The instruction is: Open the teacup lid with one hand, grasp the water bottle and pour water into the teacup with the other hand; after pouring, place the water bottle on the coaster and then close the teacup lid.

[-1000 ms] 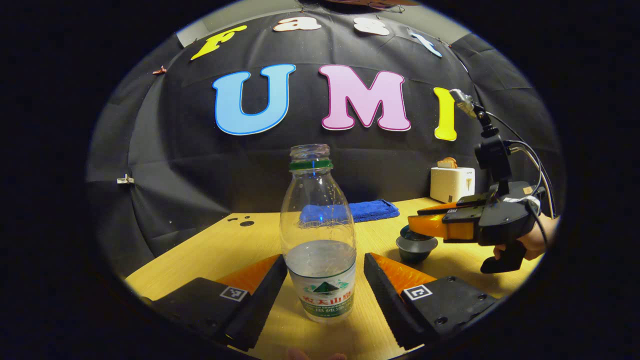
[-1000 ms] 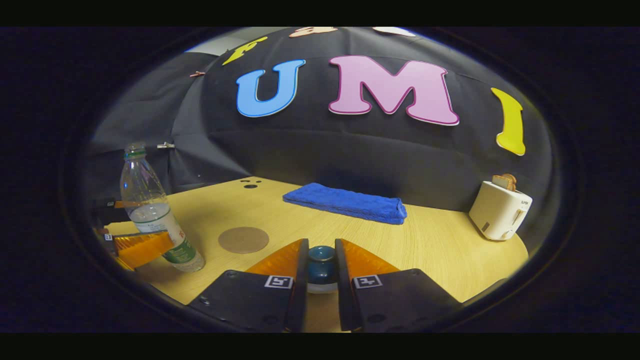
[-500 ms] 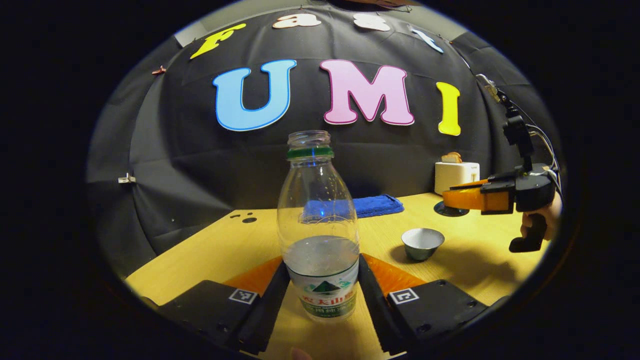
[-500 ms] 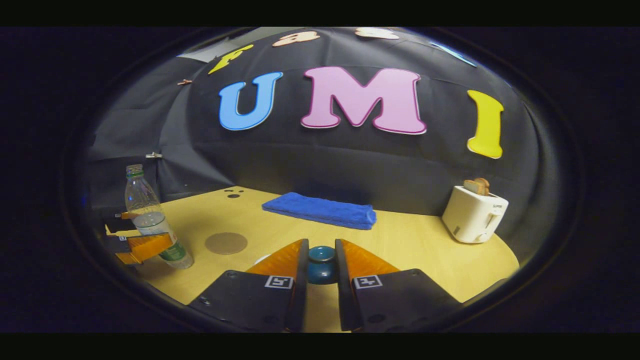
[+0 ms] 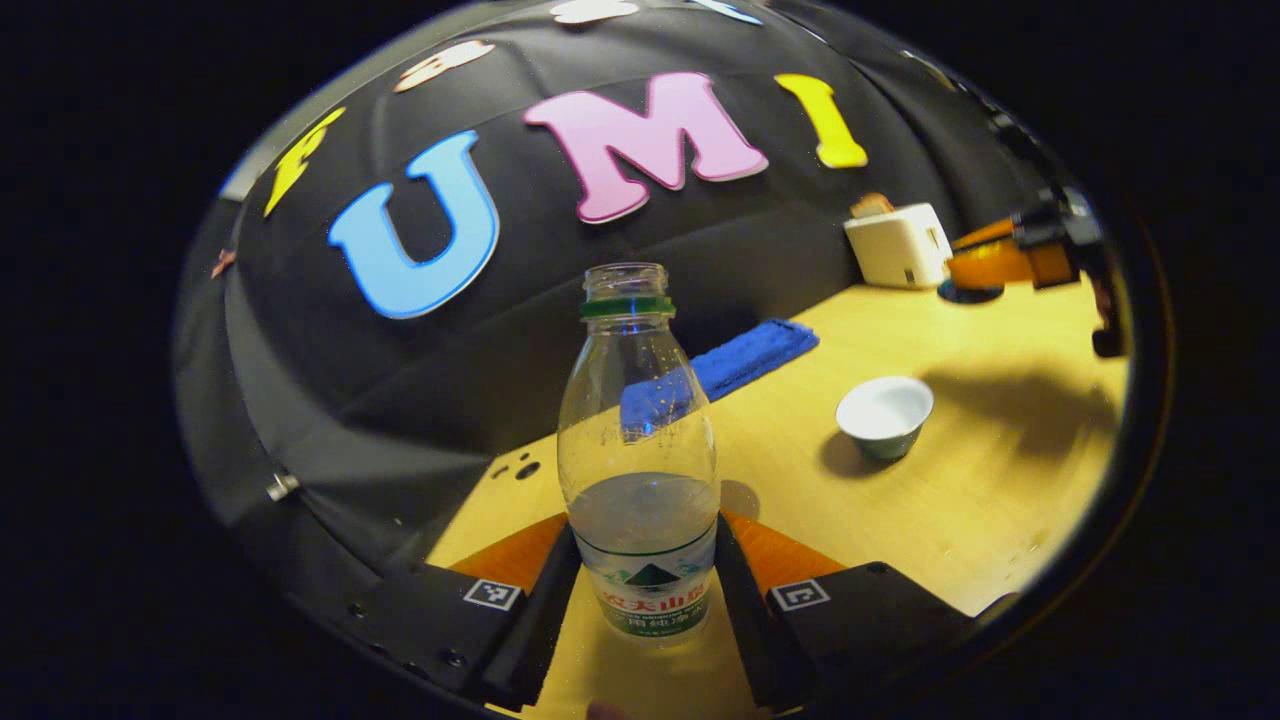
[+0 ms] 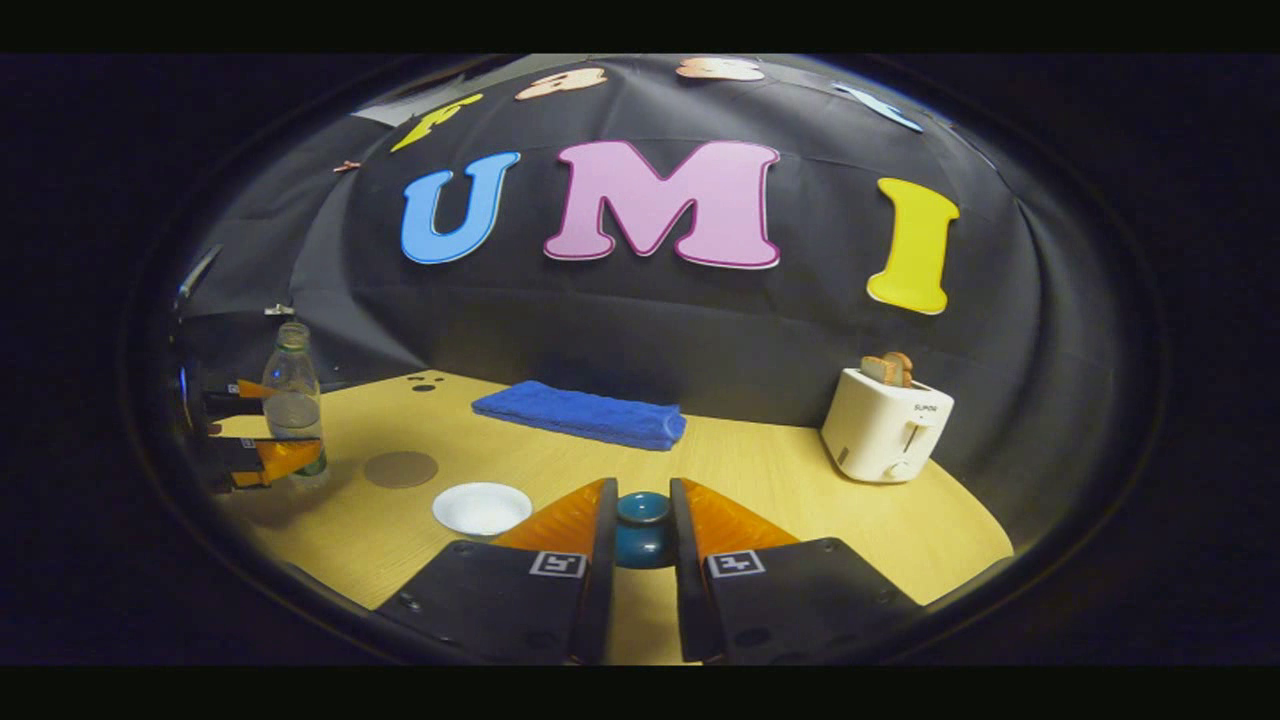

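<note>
The left gripper (image 5: 648,585) is clamping the uncapped, part-filled water bottle (image 5: 640,450) low on its label; thin plastic probably flexes, so a low grip suits it. The right gripper (image 6: 640,545) is pinching the teacup lid (image 6: 642,528) aloft by its knob, clear of the open teacup (image 5: 884,414) on the table (image 5: 1000,500).

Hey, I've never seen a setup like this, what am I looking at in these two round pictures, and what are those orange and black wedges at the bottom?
A person holds a two-finger gripper in each hand; each carries a fisheye camera, so its own fingers show at the bottom.

In the left gripper view, the left gripper clamps a clear plastic water bottle, uncapped, partly full. In the right gripper view, the right gripper pinches the knob of a dark blue teacup lid.

On the wooden table lie a small open white-lined teacup, a round brown coaster, a folded blue towel and a white toaster.
</note>
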Demonstrator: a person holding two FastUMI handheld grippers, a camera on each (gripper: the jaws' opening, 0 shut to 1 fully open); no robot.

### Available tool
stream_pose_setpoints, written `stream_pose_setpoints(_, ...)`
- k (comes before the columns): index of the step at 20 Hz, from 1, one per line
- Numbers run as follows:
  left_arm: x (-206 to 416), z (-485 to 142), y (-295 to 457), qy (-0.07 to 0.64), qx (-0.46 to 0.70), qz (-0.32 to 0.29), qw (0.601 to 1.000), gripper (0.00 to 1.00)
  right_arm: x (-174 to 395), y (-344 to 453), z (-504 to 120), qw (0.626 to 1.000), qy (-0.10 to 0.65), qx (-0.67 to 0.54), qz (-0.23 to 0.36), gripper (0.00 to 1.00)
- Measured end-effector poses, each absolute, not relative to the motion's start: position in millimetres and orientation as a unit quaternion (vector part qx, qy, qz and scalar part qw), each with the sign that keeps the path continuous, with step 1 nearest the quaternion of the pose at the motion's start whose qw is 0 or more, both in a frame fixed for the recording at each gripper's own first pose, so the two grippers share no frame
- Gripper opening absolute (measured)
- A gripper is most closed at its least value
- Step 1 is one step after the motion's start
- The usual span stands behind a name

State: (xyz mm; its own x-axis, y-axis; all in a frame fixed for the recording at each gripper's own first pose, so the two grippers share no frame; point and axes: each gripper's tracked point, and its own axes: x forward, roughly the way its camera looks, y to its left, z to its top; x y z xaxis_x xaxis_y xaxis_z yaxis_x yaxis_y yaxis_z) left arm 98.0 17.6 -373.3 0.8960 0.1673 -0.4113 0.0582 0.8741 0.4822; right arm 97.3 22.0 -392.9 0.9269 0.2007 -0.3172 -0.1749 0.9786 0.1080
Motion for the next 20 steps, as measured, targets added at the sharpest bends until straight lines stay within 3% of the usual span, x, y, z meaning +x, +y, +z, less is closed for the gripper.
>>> stream_pose_setpoints(1, 102, -373, 19, 0.231, 0.285, 0.026, 0.93, 0.75, 95, 16, -393, 0.981, 0.164, 0.037, 0.094, 0.24)
stream_pose_setpoints(9, 139, -370, 2, 0.224, 0.487, -0.017, 0.844, 0.74, 90, -19, -399, 0.982, 0.16, 0.028, 0.092, 0.24)
stream_pose_setpoints(10, 142, -368, 1, 0.221, 0.507, -0.02, 0.833, 0.74, 90, -22, -400, 0.982, 0.16, 0.026, 0.093, 0.34)
stream_pose_setpoints(12, 147, -367, 0, 0.217, 0.544, -0.027, 0.81, 0.74, 90, -28, -402, 0.982, 0.158, 0.023, 0.095, 0.24)
stream_pose_setpoints(14, 155, -368, -2, 0.212, 0.574, -0.033, 0.791, 0.74, 90, -34, -403, 0.983, 0.154, 0.017, 0.098, 0.24)
stream_pose_setpoints(16, 159, -368, 1, 0.211, 0.6, -0.032, 0.771, 0.74, 90, -40, -406, 0.983, 0.152, 0.015, 0.101, 0.34)
stream_pose_setpoints(17, 162, -368, 1, 0.21, 0.613, -0.029, 0.761, 0.74, 91, -43, -406, 0.983, 0.152, 0.016, 0.102, 0.29)
stream_pose_setpoints(20, 170, -368, 1, 0.204, 0.646, -0.03, 0.734, 0.74, 92, -49, -407, 0.983, 0.151, 0.017, 0.102, 0.34)
